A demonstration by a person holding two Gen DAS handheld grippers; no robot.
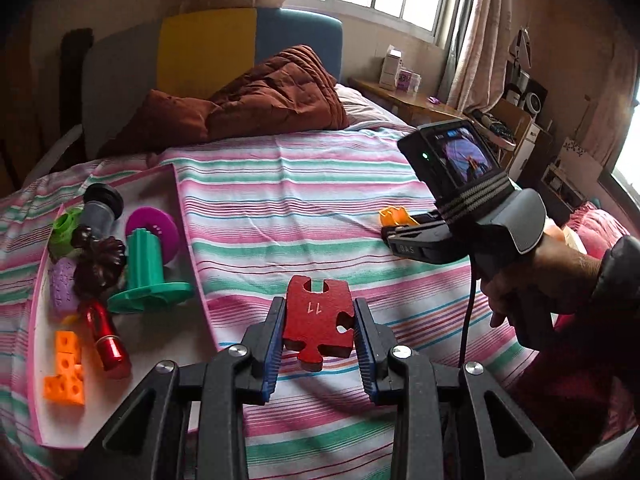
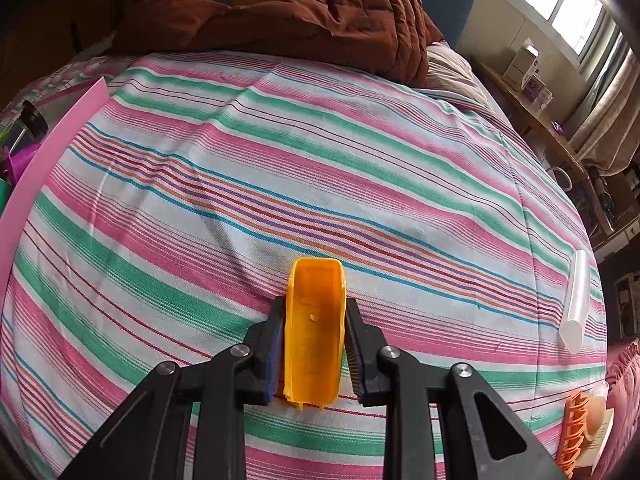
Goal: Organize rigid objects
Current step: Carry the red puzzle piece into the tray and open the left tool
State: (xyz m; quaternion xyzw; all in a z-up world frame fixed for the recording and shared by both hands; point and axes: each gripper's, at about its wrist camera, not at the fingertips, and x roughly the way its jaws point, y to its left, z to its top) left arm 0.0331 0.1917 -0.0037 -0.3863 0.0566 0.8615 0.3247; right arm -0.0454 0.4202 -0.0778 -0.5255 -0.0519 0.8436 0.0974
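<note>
Both claws were black plastic with blue ribbed pads (image 1: 272, 344), silver screws (image 1: 237, 350); right hand (image 1: 532, 276) bare-skinned, dark sleeve (image 1: 616, 272).

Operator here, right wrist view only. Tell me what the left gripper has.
Observer: The left gripper is shut on a red puzzle piece marked 11.
Operator: Report the tray contents.
Observer: The pink tray holds a green spool, a red flashlight and orange cubes, among others.
Operator: Confirm my grip from outside.
Observer: The right gripper holds the yellow scoop above the striped sheet.
</note>
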